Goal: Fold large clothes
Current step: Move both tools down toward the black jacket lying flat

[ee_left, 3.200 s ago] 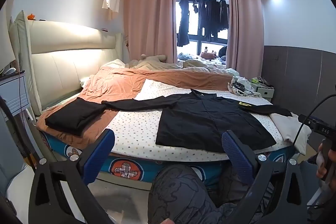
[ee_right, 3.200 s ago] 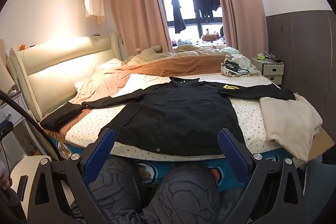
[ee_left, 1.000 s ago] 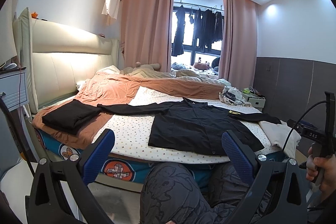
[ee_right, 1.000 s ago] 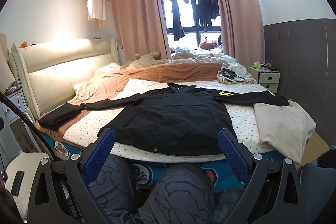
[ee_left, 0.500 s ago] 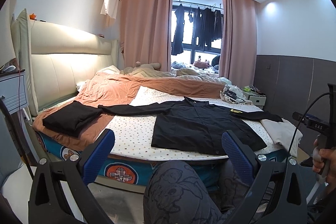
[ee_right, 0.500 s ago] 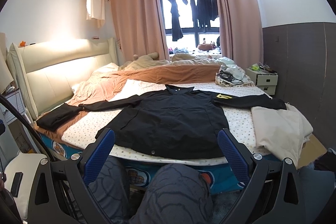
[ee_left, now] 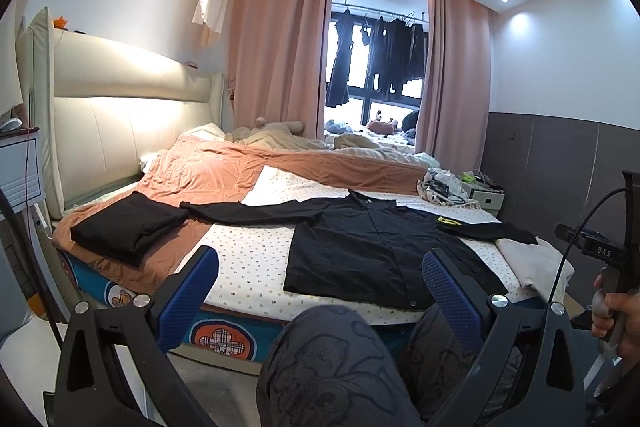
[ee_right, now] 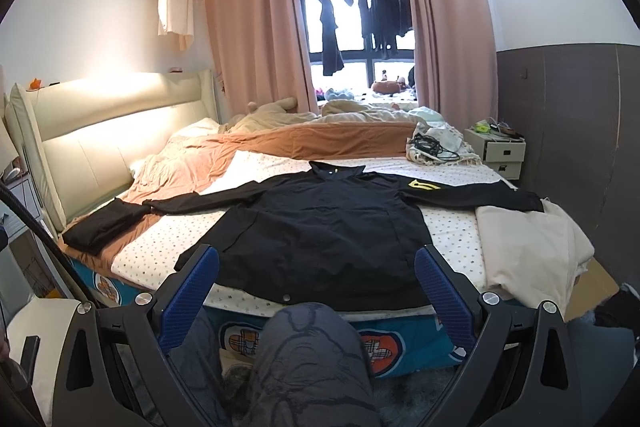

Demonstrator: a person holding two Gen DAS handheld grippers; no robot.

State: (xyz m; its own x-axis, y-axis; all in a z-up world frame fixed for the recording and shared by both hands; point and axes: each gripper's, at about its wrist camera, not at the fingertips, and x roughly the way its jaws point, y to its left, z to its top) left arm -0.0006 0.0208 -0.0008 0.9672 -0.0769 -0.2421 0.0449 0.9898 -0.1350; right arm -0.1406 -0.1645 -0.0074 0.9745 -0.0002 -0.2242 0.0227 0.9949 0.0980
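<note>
**Black jacket laid flat, both tools wide and empty**

The long-sleeved black jacket [ee_right: 320, 227] lies spread front-up on the dotted white sheet of the bed [ee_right: 452, 227], collar toward the window, hem at the near edge, sleeves stretched out to either side. The left tool [ee_left: 320, 283] and the right tool [ee_right: 316, 275] both hang short of the bed above the person's patterned trouser knee [ee_right: 308, 355], blue pads far apart and gripping nothing.

To fold well, each tool should probably pinch a sleeve near its cuff and carry it across the chest. The left sleeve ends just beside a folded black garment [ee_left: 128, 227] on the orange blanket [ee_left: 224, 175], so the pinch should take one layer only. The right cuff rests on a cream cloth pile [ee_right: 528, 247].
</note>
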